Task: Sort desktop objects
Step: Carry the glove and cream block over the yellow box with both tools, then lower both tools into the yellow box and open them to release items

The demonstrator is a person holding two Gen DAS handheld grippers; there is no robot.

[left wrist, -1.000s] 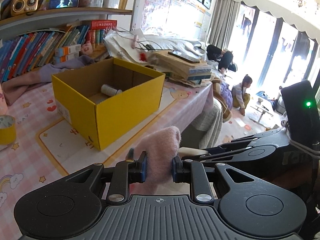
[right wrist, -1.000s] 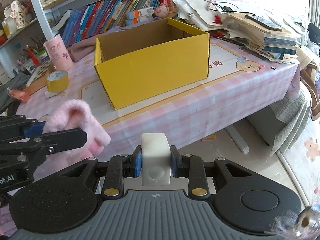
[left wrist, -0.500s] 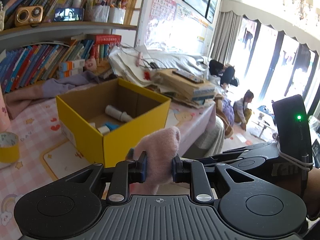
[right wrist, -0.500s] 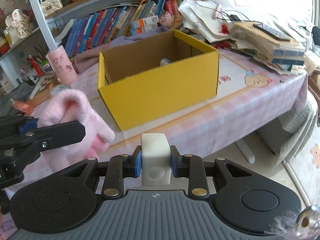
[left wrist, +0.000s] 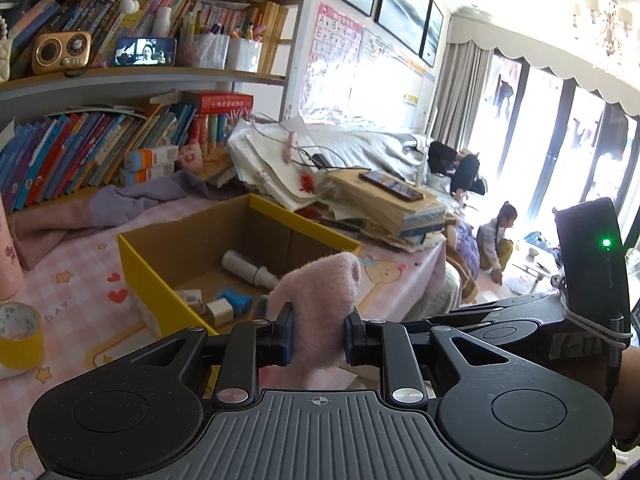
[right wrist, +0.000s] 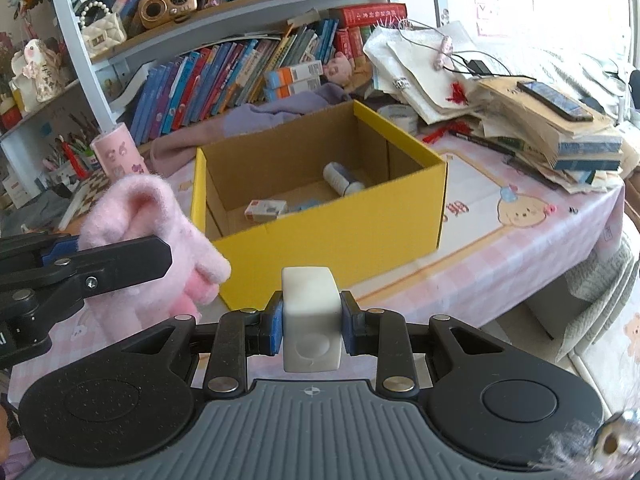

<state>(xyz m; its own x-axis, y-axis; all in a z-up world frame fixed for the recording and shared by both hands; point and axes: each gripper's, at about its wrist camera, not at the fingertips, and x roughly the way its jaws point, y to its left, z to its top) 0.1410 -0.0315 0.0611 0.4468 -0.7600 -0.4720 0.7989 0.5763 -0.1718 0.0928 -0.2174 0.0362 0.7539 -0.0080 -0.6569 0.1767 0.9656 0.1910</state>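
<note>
Left gripper (left wrist: 318, 338) clamped on pink fuzzy glove (left wrist: 320, 300); right gripper (right wrist: 311, 330) clamped on white block (right wrist: 310, 318). Both held near yellow box (right wrist: 336, 240) on table (right wrist: 520, 248), likely for dropping in.

A fuzzy pink glove (right wrist: 160, 236) is pinched at lower centre of the left wrist view, its rounded end poking up between the pads; in the right wrist view it hangs at the left edge, fingers drooping down. A white rounded block (right wrist: 311, 318) stands upright, clamped at lower centre of the right wrist view. The open yellow cardboard box (right wrist: 332, 236) sits mid-frame on the pink checked cloth, holding a white cylindrical bottle (left wrist: 248, 268) lying on its side, a small flat carton (right wrist: 266, 209) and a blue piece (left wrist: 236, 300) on its brown floor.
</note>
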